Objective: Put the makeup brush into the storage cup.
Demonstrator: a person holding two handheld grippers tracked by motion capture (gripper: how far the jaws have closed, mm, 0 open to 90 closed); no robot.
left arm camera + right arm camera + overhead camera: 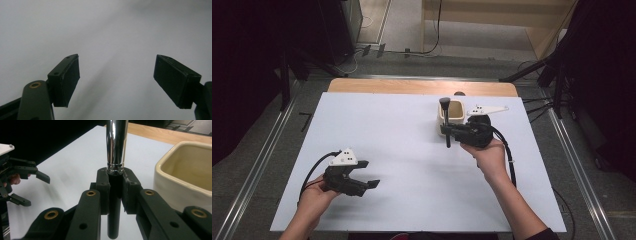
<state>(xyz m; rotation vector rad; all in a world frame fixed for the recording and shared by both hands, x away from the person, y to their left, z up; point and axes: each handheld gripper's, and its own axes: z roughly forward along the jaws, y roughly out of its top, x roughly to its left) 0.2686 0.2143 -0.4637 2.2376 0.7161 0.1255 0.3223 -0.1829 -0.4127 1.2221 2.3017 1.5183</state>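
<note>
While upright in the right gripper (115, 192) jaws, brush (445, 121) stands just beside cream cup (452, 114) (right far tabletop) | left gripper (364, 175) wide open, empty, well apart

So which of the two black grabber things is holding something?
The right gripper, beside the cream square pot, clamps a black-and-chrome brush handle. The left gripper is open and holds nothing.

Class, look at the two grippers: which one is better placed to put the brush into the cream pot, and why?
The right gripper. Its jaws are already shut on the brush, which it holds upright right beside the cream pot. The left gripper sits open with nothing between its jaws, far across the white table.
</note>
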